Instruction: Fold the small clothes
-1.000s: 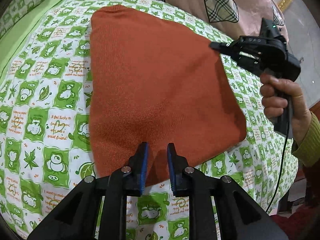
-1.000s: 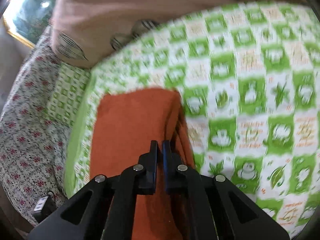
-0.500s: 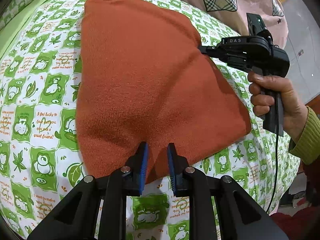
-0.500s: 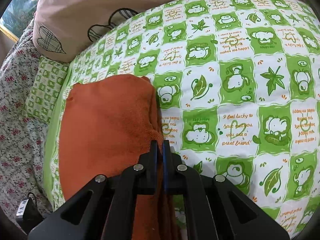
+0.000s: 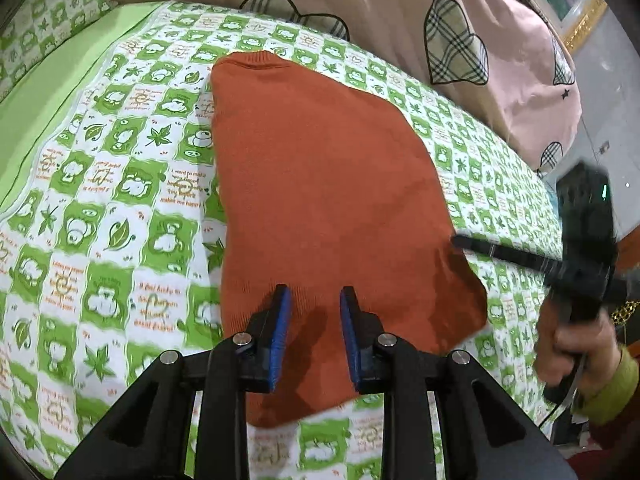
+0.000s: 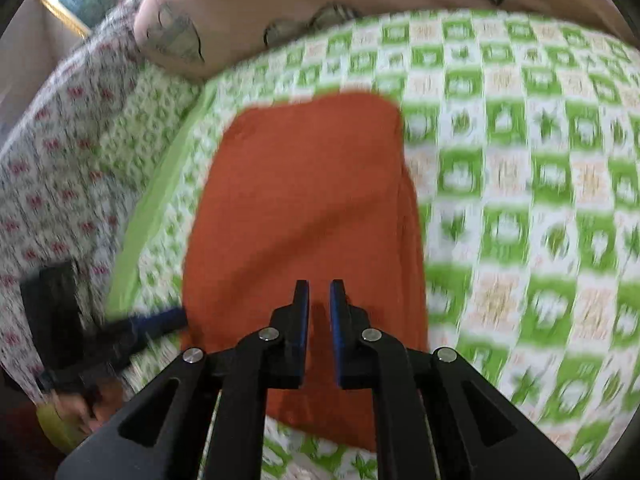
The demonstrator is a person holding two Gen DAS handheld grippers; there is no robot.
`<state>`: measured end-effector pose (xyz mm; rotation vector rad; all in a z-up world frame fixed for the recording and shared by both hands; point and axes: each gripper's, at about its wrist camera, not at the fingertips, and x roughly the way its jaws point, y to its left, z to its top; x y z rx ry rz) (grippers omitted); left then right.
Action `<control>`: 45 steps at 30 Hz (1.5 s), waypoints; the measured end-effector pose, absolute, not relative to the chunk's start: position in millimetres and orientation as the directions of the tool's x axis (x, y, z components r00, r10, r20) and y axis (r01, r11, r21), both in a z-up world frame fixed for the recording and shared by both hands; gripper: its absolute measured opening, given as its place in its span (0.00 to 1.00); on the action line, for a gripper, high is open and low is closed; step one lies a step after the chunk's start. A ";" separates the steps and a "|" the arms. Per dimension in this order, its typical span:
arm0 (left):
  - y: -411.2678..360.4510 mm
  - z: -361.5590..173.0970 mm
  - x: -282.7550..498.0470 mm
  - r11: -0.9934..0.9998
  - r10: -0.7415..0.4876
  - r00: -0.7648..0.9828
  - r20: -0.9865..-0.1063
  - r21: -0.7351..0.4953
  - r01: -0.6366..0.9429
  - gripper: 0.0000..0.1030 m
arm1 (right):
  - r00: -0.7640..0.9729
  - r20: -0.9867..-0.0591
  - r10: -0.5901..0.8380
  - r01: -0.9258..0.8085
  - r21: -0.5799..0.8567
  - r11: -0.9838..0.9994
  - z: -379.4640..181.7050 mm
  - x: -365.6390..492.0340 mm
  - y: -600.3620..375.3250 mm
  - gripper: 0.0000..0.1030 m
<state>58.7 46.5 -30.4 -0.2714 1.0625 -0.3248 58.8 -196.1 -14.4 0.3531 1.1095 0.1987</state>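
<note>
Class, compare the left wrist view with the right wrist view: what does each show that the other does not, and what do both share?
Only the left wrist view shows the right claw at the orange garment and the pink heart-print quilt sharply. Only the right wrist view shows the red-flowered fabric and the left claw. Both share the garment lying on the green checked sheet.
</note>
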 end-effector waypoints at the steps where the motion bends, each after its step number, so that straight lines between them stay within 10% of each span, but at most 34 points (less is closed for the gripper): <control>1: 45.4 -35.6 62.8 0.925 -0.376 0.436 -0.817 -0.360 0.124 0.23 | 0.419 -0.857 0.300 0.036 0.345 0.938 -22.2 57.4 -197.4 0.11; 4: 44.1 -51.2 69.3 0.932 -0.360 0.411 -0.838 -0.343 0.119 0.23 | 0.374 -0.881 0.288 0.099 0.347 0.933 -51.7 61.2 -214.3 0.00; 45: 53.5 -53.2 -15.1 0.962 -0.270 0.375 -0.887 -0.263 0.070 0.32 | 0.331 -0.915 0.232 0.044 0.260 0.965 -34.8 -3.7 -196.3 0.03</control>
